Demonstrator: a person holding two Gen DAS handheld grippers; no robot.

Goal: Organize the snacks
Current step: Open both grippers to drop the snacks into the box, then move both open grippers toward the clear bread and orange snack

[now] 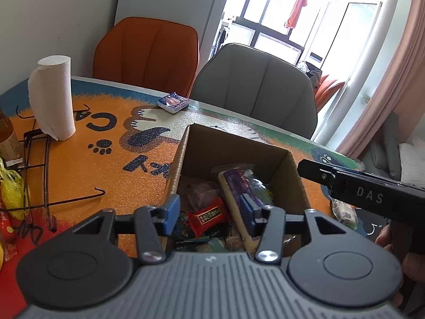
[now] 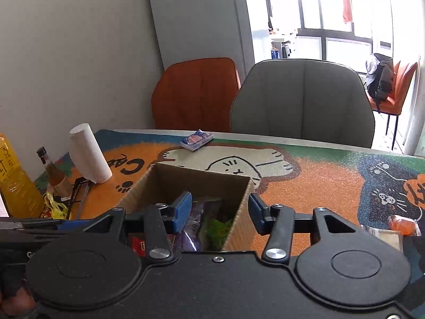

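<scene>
An open cardboard box (image 1: 186, 146) stands on the cartoon-print table mat and holds several snacks, among them a red packet (image 1: 209, 219) and a long purple-and-cream pack (image 1: 236, 191). My left gripper (image 1: 209, 212) is open and empty, just above the box's near side. My right gripper (image 2: 220, 212) is open and empty, its jaws straddling the right wall of the box (image 2: 239, 212). A blue-and-pink snack pack (image 1: 173, 102) lies at the table's far edge; it also shows in the right wrist view (image 2: 196, 139). An orange snack (image 2: 402, 224) lies at the right.
A paper towel roll (image 1: 51, 98) stands at the left, with bottles (image 2: 16, 183) and a yellow bag (image 1: 12, 194) near it. Black wire hangers (image 1: 39, 175) lie on the mat. An orange chair (image 1: 146, 53) and a grey chair (image 1: 255, 87) stand behind the table.
</scene>
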